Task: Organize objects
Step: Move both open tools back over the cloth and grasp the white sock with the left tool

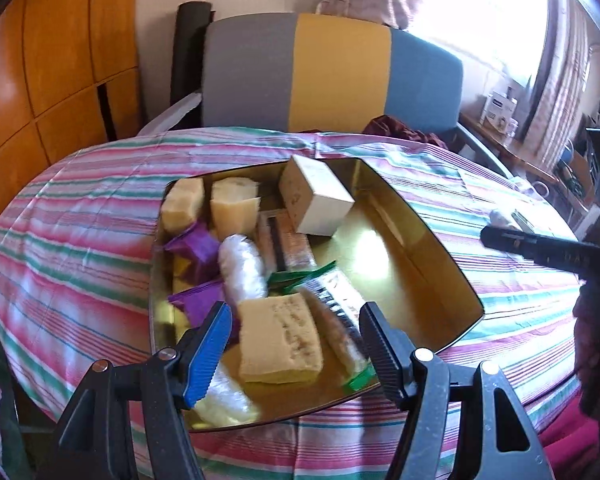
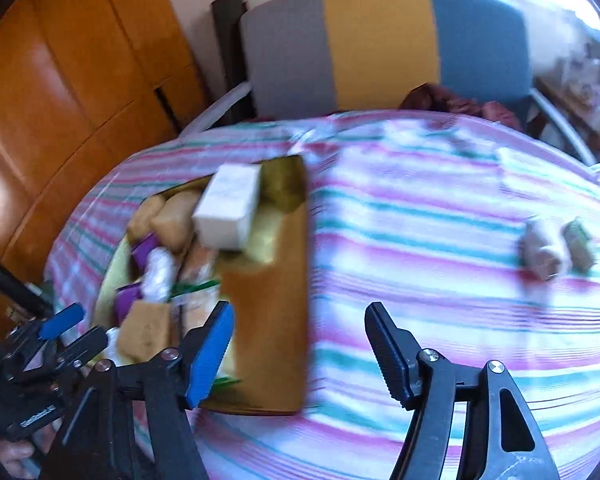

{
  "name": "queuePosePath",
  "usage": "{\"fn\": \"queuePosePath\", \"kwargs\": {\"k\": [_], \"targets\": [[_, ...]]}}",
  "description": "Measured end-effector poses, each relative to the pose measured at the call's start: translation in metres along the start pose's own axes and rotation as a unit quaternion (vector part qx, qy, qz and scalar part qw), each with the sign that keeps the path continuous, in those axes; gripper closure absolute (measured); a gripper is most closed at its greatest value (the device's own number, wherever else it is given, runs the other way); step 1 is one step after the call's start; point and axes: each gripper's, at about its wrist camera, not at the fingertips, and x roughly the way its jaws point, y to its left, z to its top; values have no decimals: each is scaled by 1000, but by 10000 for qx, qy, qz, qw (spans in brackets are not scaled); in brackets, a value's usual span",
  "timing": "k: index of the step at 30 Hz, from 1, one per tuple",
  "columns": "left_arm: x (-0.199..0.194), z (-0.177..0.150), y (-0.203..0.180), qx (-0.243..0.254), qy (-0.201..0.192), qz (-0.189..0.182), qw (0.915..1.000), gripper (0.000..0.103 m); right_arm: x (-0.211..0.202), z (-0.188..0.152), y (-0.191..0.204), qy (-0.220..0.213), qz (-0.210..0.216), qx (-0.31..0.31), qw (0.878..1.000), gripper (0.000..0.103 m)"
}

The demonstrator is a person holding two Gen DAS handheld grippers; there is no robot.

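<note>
A gold metal tin [image 1: 420,248] sits on the striped tablecloth and holds several wrapped items: a white box [image 1: 318,196], yellow sponge-like blocks [image 1: 280,340], purple packets [image 1: 196,244] and a white roll [image 1: 242,270]. My left gripper [image 1: 296,344] is open, hovering just over the tin's near end above a yellow block. In the blurred right wrist view the tin [image 2: 272,320] lies at the left. My right gripper [image 2: 300,352] is open and empty over the cloth beside it. Two small wrapped items [image 2: 548,248] lie on the cloth at the right.
A grey, yellow and blue chair [image 1: 332,72] stands behind the table [image 1: 80,220]. A wooden cabinet [image 1: 40,60] is at the left. A cluttered shelf [image 1: 512,120] stands under the window at the right. The right gripper's black body [image 1: 548,248] shows at the right edge.
</note>
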Motion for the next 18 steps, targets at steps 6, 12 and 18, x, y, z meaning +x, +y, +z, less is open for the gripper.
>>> {"fn": "queuePosePath", "kwargs": {"k": [6,12,18], "targets": [[3,8,-24,272,9,-159,9995,36,-16,3,-57,-77,-652,290,9974,30],[10,16,-56,570,53,-355,9977,36,-30,6,-125,-149,-1304,749,9885,27],[19,27,-94,871,109,-622,9942,38,-46,-2,-204,-350,-2000,1504,9676,26]]}}
